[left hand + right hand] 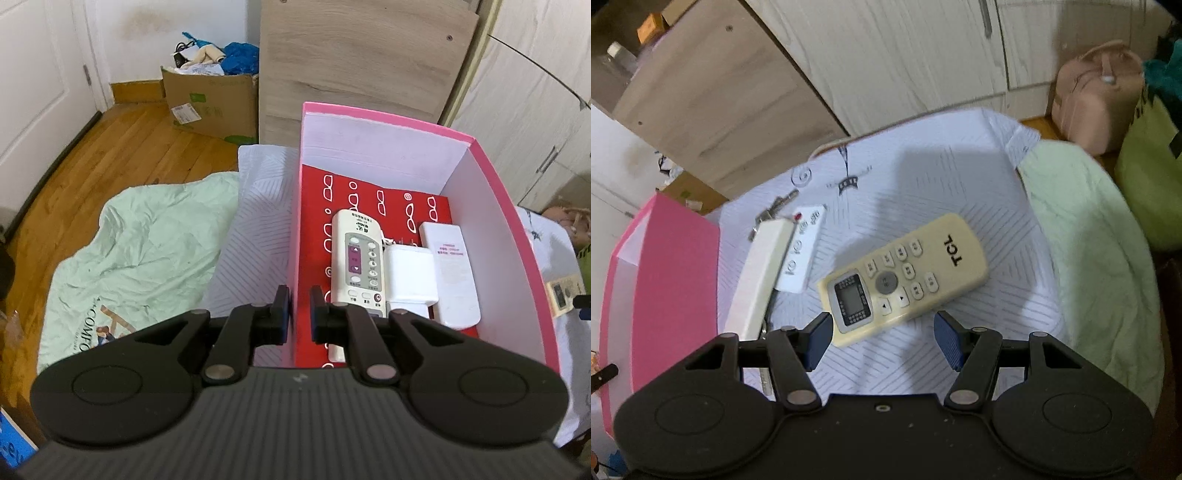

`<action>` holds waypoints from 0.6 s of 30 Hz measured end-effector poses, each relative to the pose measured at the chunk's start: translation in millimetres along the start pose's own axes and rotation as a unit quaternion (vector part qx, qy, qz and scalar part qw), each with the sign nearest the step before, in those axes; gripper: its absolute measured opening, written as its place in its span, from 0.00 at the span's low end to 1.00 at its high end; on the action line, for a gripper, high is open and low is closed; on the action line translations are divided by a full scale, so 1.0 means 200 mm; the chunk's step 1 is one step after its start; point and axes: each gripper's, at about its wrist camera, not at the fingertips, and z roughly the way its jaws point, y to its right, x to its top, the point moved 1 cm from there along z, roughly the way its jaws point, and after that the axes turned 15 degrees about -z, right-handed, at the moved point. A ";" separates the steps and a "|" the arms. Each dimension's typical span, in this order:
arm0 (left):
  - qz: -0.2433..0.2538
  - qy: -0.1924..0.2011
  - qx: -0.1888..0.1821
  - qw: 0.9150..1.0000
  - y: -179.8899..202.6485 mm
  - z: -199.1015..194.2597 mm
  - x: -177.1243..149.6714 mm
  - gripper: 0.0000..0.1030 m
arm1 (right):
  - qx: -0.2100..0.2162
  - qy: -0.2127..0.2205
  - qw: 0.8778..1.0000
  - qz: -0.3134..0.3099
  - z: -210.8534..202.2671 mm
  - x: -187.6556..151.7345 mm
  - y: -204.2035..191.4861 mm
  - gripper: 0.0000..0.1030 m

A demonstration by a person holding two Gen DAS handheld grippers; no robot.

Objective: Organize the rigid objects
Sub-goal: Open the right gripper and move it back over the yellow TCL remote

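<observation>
Left tongs (pixel 300 308): clamped on the pink box (pixel 509 206) wall, thin card. Inside: three smooth white plastic remotes (pixel 360 258).

Right tongs (pixel 882 338): spread wide, grasping nothing, straddling the end of the cream TCL remote (pixel 905 278) on a striped cloth (pixel 942 177).

A white patterned sheet (pixel 923 177) covered the bed; on it lay a TCL remote (pixel 905 277), two smaller remotes (pixel 803 251), keys (pixel 775 210) and a pink box (pixel 672 288).
</observation>
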 end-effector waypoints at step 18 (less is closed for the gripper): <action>0.000 0.001 -0.014 1.000 -0.01 0.00 0.00 0.09 | -0.070 0.061 0.994 -0.062 0.20 0.14 -0.09 0.89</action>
